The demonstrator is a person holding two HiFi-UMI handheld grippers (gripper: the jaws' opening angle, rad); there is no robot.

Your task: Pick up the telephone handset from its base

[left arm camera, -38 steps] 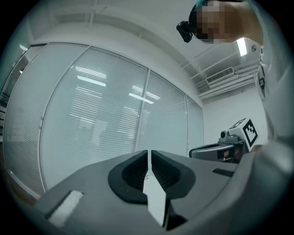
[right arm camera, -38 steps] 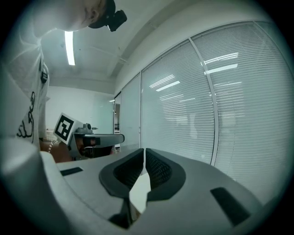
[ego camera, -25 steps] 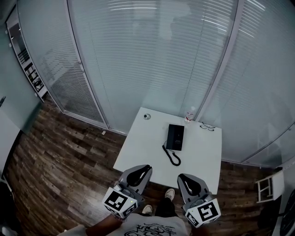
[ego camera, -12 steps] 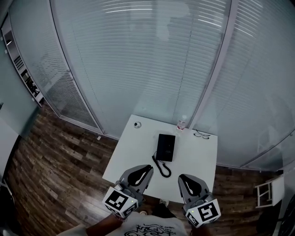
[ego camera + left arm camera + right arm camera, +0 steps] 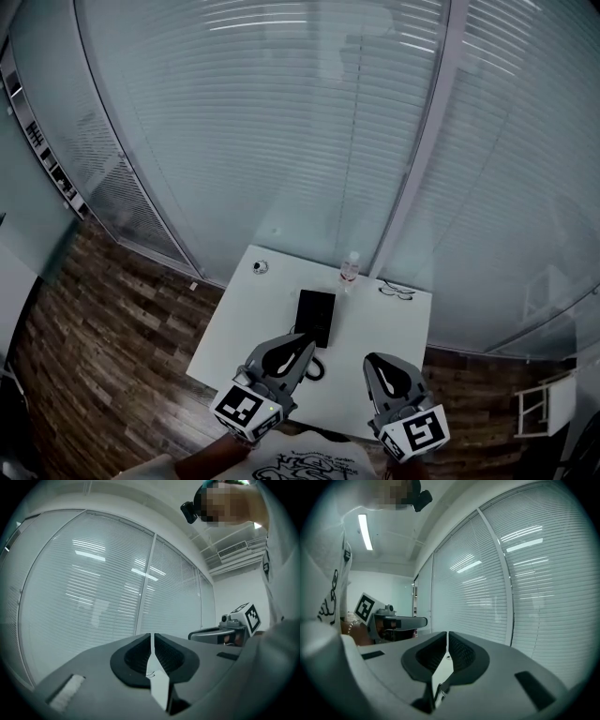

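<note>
A black telephone (image 5: 315, 317) lies on a small white table (image 5: 405, 330) in the head view, its handset resting on the base. Its coiled cord (image 5: 316, 369) shows only partly beside my left gripper. My left gripper (image 5: 298, 343) hangs over the table's near edge just short of the phone, jaws shut and empty. My right gripper (image 5: 378, 362) is level with it to the right, over bare tabletop, also shut on nothing. Both gripper views look level at the blinds; the left gripper (image 5: 152, 637) and the right gripper (image 5: 447, 634) show closed jaws, and the phone is hidden there.
A water bottle (image 5: 350, 268), a pair of glasses (image 5: 397, 292) and a small round object (image 5: 260, 267) sit along the table's far edge. A glass wall with blinds (image 5: 281, 141) stands right behind the table. Wood floor (image 5: 103, 328) lies to the left.
The table and phone have come nearer in the head view. Both grippers, before short of the table, now reach over its near edge. Their jaws stayed shut.
</note>
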